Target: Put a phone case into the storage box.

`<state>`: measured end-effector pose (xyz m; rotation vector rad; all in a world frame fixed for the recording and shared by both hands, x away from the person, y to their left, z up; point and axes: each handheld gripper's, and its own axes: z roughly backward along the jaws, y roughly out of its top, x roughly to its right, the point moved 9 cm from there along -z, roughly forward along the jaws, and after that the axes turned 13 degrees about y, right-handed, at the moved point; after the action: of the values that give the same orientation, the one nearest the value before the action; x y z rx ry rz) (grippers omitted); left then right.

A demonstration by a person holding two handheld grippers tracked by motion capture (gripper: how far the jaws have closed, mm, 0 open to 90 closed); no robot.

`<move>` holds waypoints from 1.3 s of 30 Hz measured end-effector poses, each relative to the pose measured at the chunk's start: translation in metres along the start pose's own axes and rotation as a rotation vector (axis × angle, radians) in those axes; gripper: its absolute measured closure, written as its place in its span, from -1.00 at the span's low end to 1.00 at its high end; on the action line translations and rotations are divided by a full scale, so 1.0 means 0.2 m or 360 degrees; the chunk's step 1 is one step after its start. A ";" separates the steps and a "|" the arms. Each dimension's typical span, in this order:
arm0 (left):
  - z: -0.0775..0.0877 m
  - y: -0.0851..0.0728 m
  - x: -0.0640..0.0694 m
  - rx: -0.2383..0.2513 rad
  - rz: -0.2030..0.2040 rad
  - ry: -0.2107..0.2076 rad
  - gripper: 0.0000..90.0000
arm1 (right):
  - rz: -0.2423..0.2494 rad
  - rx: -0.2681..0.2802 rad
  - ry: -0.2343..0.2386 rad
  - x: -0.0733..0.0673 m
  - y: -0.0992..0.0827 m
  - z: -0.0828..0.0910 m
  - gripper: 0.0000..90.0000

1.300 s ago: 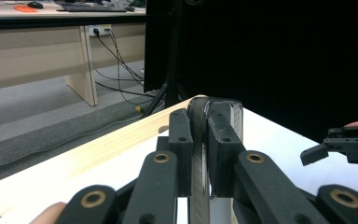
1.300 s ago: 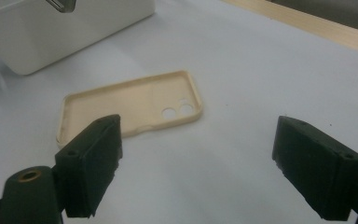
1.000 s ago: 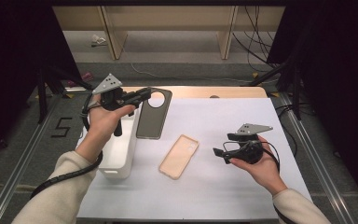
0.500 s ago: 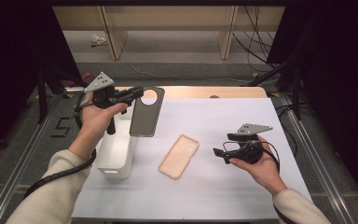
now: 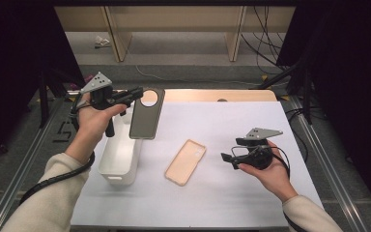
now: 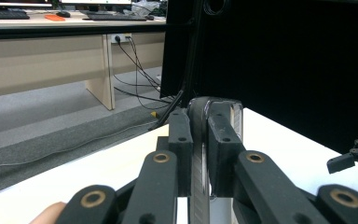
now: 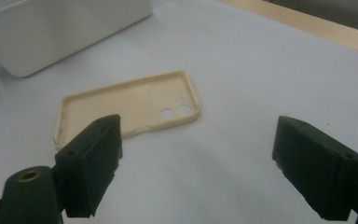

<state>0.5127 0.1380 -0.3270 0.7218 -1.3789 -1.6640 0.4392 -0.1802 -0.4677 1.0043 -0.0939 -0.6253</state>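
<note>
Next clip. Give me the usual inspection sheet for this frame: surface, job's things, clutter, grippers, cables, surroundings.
Surface: white table top with a bare wooden strip along its far edge.
Job's things: dark phone case held off the table beside the white bin; beige phone case lying open side up on the table, camera cutouts visible in the right gripper view.
Clutter: nothing seen on the table.
Grippers: left gripper has its jaws shut on the dark phone case's upper edge; right gripper is open, low, aimed at the beige phone case.
Cables: left gripper's cable runs under the forearm; floor cables beyond the table.
Surroundings: wooden desk legs, grey floor, black curtains at both sides.
</note>
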 end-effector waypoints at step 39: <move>0.01 0.04 -0.21 -0.0002 0.0002 0.0097 0.81 | -0.0003 -0.0003 0.0005 0.00 0.00 0.00 -0.63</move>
<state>0.5335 0.1762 -0.3222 0.7648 -1.3352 -1.6286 0.4396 -0.1805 -0.4689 1.0039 -0.0896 -0.6254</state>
